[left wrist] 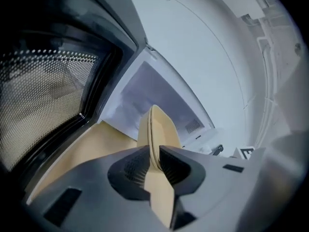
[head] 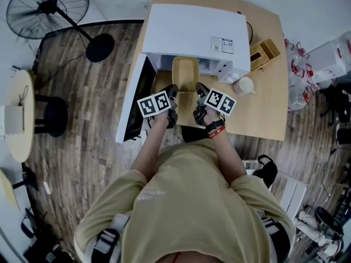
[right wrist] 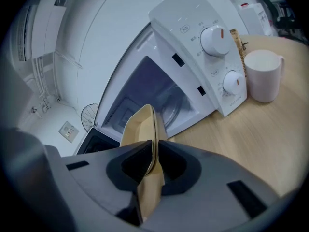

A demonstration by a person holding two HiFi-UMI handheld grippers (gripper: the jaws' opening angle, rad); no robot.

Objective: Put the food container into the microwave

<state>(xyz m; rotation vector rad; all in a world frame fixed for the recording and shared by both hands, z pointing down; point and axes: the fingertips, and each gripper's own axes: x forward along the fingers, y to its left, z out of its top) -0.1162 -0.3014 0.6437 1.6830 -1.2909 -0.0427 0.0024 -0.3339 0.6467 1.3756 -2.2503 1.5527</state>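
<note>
A tan, shallow food container (head: 185, 74) hangs at the mouth of the white microwave (head: 192, 34), its far end just inside the opening. My left gripper (head: 173, 93) is shut on the container's near left rim (left wrist: 155, 144). My right gripper (head: 198, 93) is shut on the near right rim (right wrist: 147, 139). The microwave door (head: 132, 100) stands swung open to the left, its mesh window (left wrist: 43, 100) close beside the left gripper. The lit cavity (right wrist: 145, 93) lies straight ahead of the container.
The microwave sits on a wooden table (head: 263, 103). A white mug (head: 244, 85) stands just right of the microwave's control panel (right wrist: 212, 57) with two knobs. A wooden slatted box (head: 263, 53) lies further right. A floor fan (head: 52, 7) stands at the far left.
</note>
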